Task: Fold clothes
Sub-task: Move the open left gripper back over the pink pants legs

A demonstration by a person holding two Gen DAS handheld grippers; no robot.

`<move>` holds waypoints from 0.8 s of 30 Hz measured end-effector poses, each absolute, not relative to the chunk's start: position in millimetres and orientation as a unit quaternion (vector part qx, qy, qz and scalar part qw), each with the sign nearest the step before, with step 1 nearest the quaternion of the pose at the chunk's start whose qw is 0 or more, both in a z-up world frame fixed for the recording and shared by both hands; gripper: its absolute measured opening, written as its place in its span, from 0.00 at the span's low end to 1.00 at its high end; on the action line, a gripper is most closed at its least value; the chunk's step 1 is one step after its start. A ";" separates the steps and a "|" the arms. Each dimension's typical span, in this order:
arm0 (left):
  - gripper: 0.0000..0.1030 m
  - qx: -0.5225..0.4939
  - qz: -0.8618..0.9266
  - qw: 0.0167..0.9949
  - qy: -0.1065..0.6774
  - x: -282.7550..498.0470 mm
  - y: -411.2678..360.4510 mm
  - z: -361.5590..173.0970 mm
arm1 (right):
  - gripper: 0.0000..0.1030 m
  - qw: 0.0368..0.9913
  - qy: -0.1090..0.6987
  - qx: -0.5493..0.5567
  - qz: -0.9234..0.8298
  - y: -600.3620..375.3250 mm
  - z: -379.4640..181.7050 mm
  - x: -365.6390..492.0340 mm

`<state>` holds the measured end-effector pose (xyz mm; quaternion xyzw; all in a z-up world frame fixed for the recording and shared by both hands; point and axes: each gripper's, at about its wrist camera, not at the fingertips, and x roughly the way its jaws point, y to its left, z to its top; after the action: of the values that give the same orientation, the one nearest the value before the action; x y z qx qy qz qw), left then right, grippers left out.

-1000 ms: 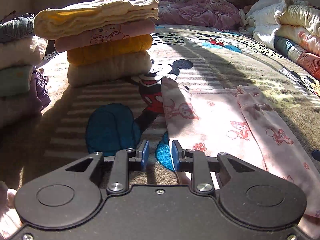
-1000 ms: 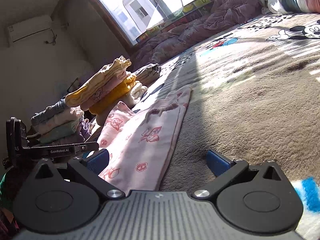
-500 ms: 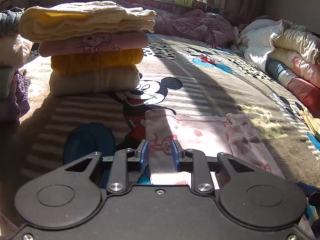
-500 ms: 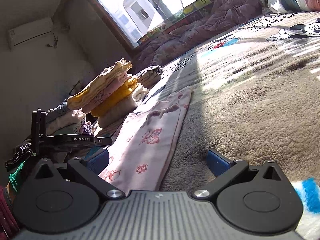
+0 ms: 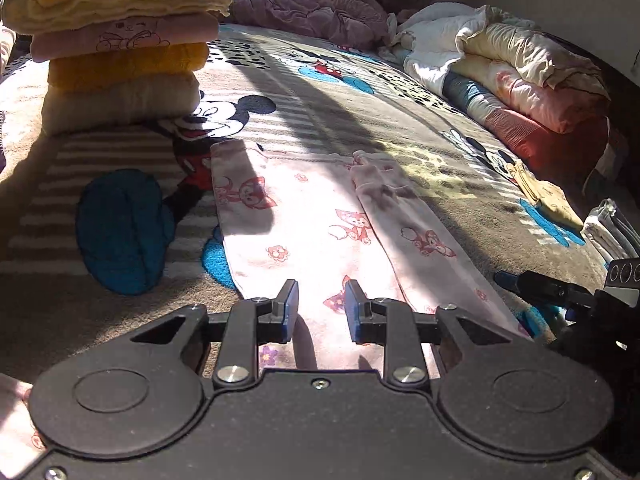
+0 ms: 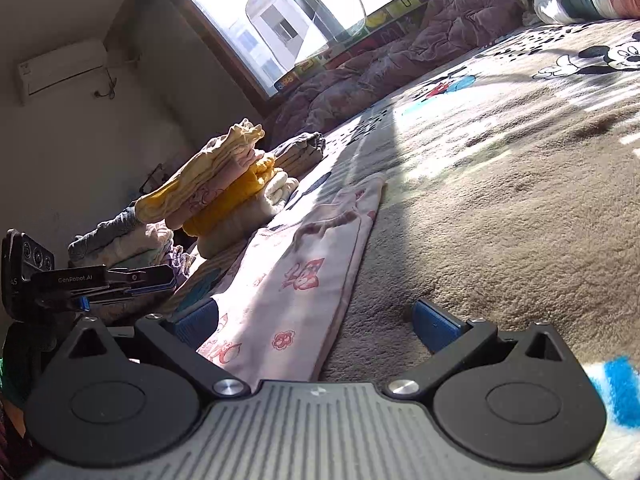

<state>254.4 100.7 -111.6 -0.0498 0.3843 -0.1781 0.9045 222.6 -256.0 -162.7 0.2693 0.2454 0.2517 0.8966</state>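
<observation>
Strong daylight enters through the window (image 6: pixel 304 12) at the upper centre of the right wrist view, where the pane is overexposed to near white. Sun falls in slanted bands across the blanket (image 5: pixel 360 120), alternating with long hard-edged shadows. The pink printed garment (image 5: pixel 320 220) is partly washed out by glare in the lower middle of the left wrist view, its pattern fading there. The folded stack (image 5: pixel 120 40) at upper left is sunlit on its face and casts a dark shadow toward the lower left. The wall (image 6: pixel 80 152) at left stays dim. Fisheye distortion curves the frame edges; both views are sharp, without motion blur.
</observation>
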 end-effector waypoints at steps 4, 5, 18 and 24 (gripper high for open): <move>0.20 -0.056 -0.158 0.917 0.362 238.4 108.3 -103.0 | 1.00 0.896 0.245 0.270 0.252 -256.5 -162.7 222.1; 0.20 -0.057 -0.160 0.922 0.348 235.3 109.4 -99.7 | 1.00 0.896 0.245 0.270 0.252 -256.6 -162.8 222.1; 0.56 -0.016 -0.133 0.930 0.344 237.5 85.9 -111.0 | 1.00 0.897 0.247 0.268 0.251 -256.5 -162.6 222.4; 0.50 -0.026 -0.122 0.937 0.326 256.3 78.5 -98.1 | 1.00 0.901 0.258 0.249 0.243 -250.2 -158.9 222.4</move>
<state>256.3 78.5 -98.1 -0.0258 0.3258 -0.1217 0.9372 222.4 -250.2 -158.9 0.2489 0.2585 0.2432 0.9012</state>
